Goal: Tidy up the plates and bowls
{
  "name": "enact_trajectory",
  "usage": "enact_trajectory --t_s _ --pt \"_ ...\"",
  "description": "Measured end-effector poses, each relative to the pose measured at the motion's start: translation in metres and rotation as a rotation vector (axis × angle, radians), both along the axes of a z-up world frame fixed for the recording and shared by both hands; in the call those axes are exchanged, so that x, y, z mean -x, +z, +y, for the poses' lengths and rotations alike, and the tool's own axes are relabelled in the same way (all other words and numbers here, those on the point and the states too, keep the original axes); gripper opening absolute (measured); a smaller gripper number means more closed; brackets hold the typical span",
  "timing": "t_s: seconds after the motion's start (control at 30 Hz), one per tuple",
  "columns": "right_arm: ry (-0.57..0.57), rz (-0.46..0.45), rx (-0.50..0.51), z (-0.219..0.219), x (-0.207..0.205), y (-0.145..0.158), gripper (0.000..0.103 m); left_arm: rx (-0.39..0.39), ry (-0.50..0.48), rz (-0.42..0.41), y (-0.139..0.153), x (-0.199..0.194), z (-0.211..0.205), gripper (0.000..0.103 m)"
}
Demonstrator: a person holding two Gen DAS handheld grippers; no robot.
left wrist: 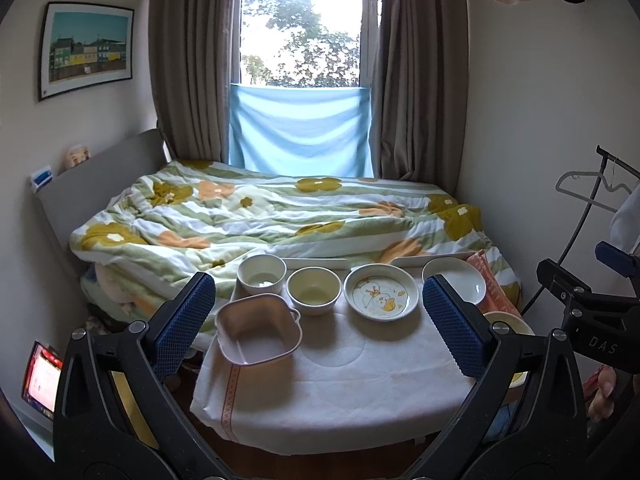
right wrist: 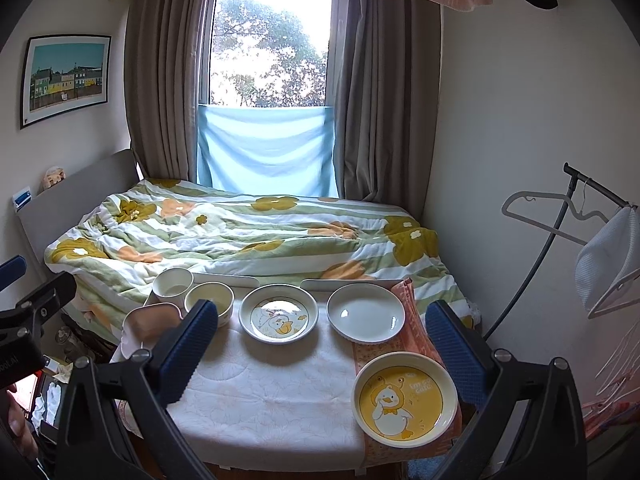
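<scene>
Six dishes unsorted on table (right wrist: 260, 392). Both grippers, left (left wrist: 320, 320) & right (right wrist: 320, 352), spread apart, empty. Recommend: take yellow duck plate (right wrist: 405, 398) at 4 o'clock by rim, level.

a cloth-covered table (right wrist: 260, 400) fills the lower middle of the frame, with the bed (right wrist: 240, 232) behind it and the window (right wrist: 272, 40) at upper centre; along the table's far edge, left to right: a cup-shaped bowl (right wrist: 173, 285), a round bowl (right wrist: 212, 300), a duck plate (right wrist: 279, 313), a plain plate (right wrist: 366, 311); a square dish (right wrist: 150, 326) sits at the left edge before the cup-shaped bowl; a second duck plate (right wrist: 405, 399) lies at lower right, before the plain plate; a picture (right wrist: 66, 78) hangs at upper left.
</scene>
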State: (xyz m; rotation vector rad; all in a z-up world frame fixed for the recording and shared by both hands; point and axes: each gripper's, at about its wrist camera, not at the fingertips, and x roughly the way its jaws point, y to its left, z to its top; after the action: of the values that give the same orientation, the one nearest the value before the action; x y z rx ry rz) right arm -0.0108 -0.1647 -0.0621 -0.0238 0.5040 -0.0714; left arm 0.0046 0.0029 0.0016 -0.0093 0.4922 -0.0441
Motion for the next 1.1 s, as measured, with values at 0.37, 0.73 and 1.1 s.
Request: enact_trajectory --t_s 0.37,0.73,1.1 --pt "-0.011 0.009 0.000 0.0033 -0.0007 -0.0038 0.103 -0.001 -0.009 0.002 -0.0023 -0.0007 0.0010 0.103" --pt "-0.010 0.013 -0.003 0.0008 -0.0010 -0.0036 0.103 -0.028 0.025 0.010 -0.0042 -0.0052 -0.0003 0.103" --pt "-0.022 0.017 -0.004 -0.0024 -0.0002 -0.0045 0.103 -0.010 0.020 0.016 -0.0034 -0.0073 0.0028 0.103"
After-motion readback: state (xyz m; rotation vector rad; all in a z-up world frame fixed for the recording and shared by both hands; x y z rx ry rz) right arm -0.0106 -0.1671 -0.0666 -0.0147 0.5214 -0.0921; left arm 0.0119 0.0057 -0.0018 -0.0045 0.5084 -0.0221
